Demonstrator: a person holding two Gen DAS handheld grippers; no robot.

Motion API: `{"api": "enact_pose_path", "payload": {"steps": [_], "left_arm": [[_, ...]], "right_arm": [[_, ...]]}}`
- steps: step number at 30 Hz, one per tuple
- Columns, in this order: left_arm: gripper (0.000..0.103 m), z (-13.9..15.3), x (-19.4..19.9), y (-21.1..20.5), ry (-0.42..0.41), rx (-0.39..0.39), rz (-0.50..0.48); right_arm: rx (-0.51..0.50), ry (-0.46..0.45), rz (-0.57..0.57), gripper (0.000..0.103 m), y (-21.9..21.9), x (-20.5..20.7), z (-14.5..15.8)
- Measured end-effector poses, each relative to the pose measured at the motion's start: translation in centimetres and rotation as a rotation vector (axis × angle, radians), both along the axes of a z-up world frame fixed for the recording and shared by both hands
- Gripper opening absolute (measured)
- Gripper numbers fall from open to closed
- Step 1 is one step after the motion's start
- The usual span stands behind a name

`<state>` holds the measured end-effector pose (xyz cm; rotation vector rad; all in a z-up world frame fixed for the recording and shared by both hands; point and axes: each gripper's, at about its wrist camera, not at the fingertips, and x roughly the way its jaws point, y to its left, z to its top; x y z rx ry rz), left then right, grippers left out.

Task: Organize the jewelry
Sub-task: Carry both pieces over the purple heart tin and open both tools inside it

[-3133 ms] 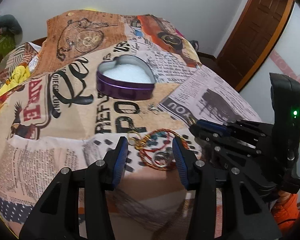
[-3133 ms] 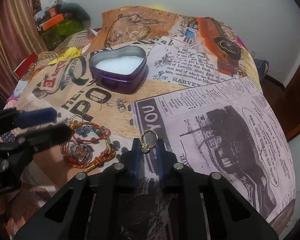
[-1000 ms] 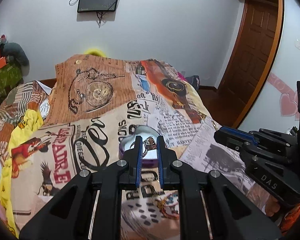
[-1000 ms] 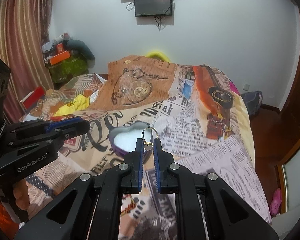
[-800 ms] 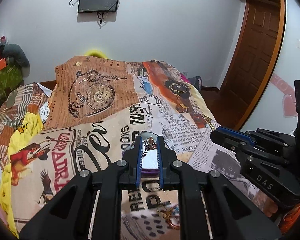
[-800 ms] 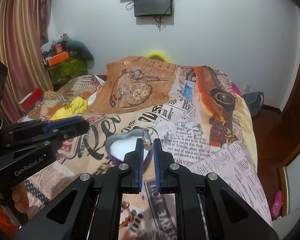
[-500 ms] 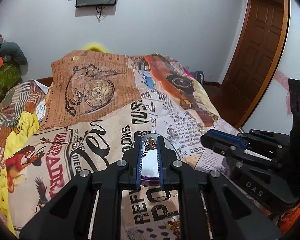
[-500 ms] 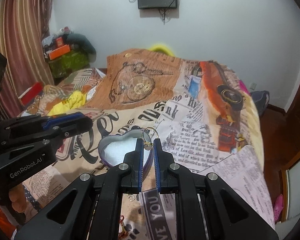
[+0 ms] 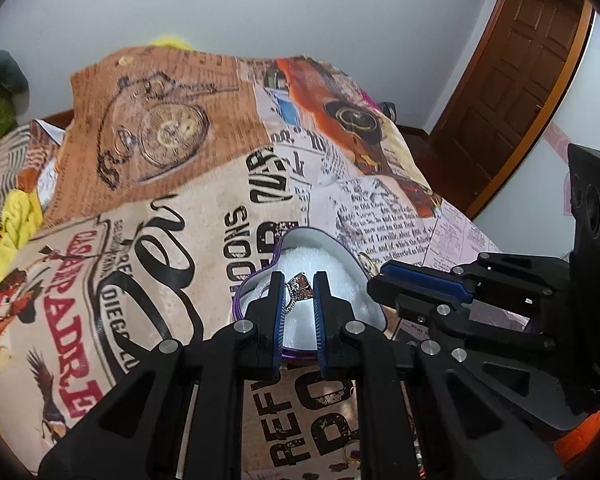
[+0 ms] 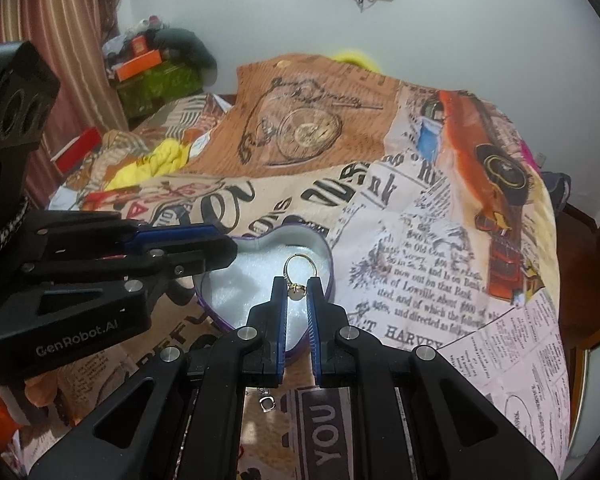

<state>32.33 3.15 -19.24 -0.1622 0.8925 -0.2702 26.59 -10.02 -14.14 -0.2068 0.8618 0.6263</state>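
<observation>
A purple heart-shaped tin [image 9: 340, 252] [image 10: 324, 256] with white padding sits on the printed bedspread. My left gripper [image 9: 299, 280] is shut on a silver ring with a reddish stone [image 9: 300, 286], held over the tin's padding. My right gripper [image 10: 297, 282] is shut on a thin gold ring [image 10: 299, 266] with a small bead, also over the tin. In the left wrist view the right gripper [image 9: 380, 280] reaches in from the right at the tin's rim. The left gripper [image 10: 228, 250] comes in from the left in the right wrist view.
The bedspread [image 9: 172, 208] is printed with newspaper, a pocket watch and a car. A small silver earring [image 10: 267, 402] and a gold piece [image 9: 352, 454] lie near the front edge. Cluttered boxes [image 10: 152, 68] stand at the far left; a wooden door [image 9: 512, 92] is at the right.
Both grippers have come forward and down with their rings, from above the bed's front to right over the heart tin, which now looks larger and nearer. Both stayed shut.
</observation>
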Motion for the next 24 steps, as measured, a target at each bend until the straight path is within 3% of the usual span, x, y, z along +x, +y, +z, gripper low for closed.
{"api": "enact_pose_path", "payload": {"steps": [24], "left_arm": [[0.012,0.1,0.0,0.5,0.015,0.017,-0.001]], "right_arm": [[-0.06,0.052,0.037,0.009,1.4,0.7,-1.3]]}}
